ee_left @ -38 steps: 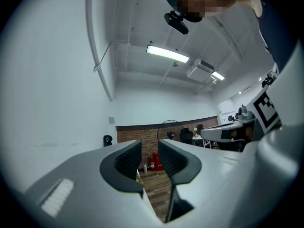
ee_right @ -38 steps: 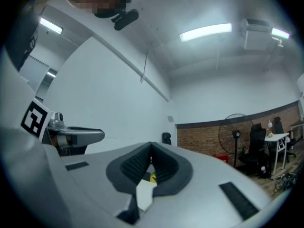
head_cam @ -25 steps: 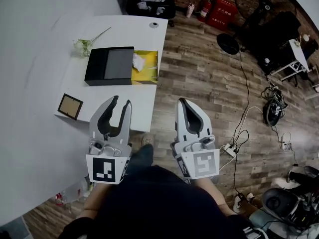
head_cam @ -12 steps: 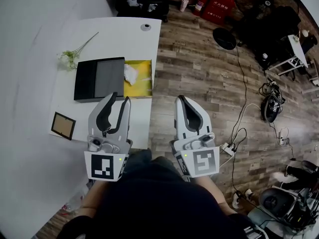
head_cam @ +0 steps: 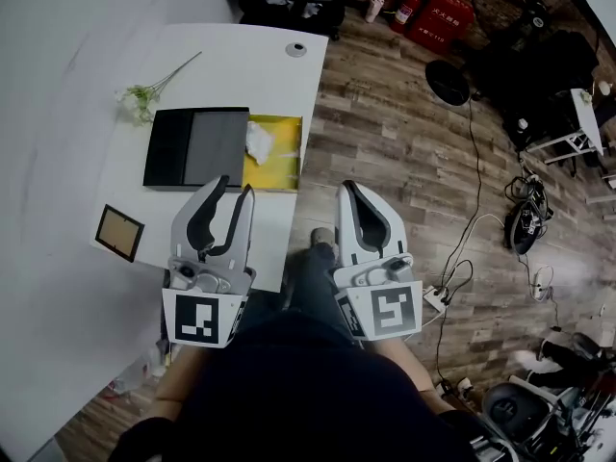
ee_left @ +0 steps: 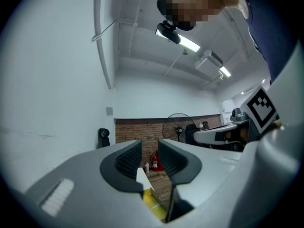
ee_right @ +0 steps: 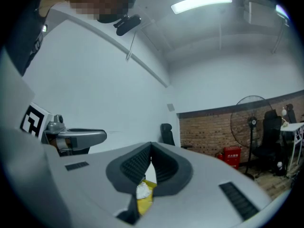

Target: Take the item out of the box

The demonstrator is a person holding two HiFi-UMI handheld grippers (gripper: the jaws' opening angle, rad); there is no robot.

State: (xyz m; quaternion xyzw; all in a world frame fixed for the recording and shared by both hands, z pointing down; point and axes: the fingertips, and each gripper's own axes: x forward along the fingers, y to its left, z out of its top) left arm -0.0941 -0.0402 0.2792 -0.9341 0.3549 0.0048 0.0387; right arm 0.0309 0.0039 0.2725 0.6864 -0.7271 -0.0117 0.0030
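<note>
On the white table (head_cam: 245, 75) lies an open box (head_cam: 272, 154) with a yellow inside, and a black and grey lid (head_cam: 197, 147) lies against its left side. A crumpled white item (head_cam: 258, 138) rests in the yellow part. My left gripper (head_cam: 233, 188) hovers over the table's near end, just short of the box, open and empty. My right gripper (head_cam: 348, 189) is shut on nothing, held over the wooden floor to the right of the table. In the right gripper view the white item (ee_right: 142, 190) and yellow box (ee_right: 145, 204) show low between the jaws.
A small picture frame (head_cam: 120, 232) lies at the table's near left and a flower sprig (head_cam: 144, 92) beyond the lid. A small round object (head_cam: 296, 50) sits at the far end. A fan (head_cam: 445, 83), red cases (head_cam: 450, 14) and cables (head_cam: 525, 224) stand on the floor.
Both grippers have come closer to the table and the box. The left gripper's tips now reach the box's near edge in the head view. Neither gripper's jaws have changed.
</note>
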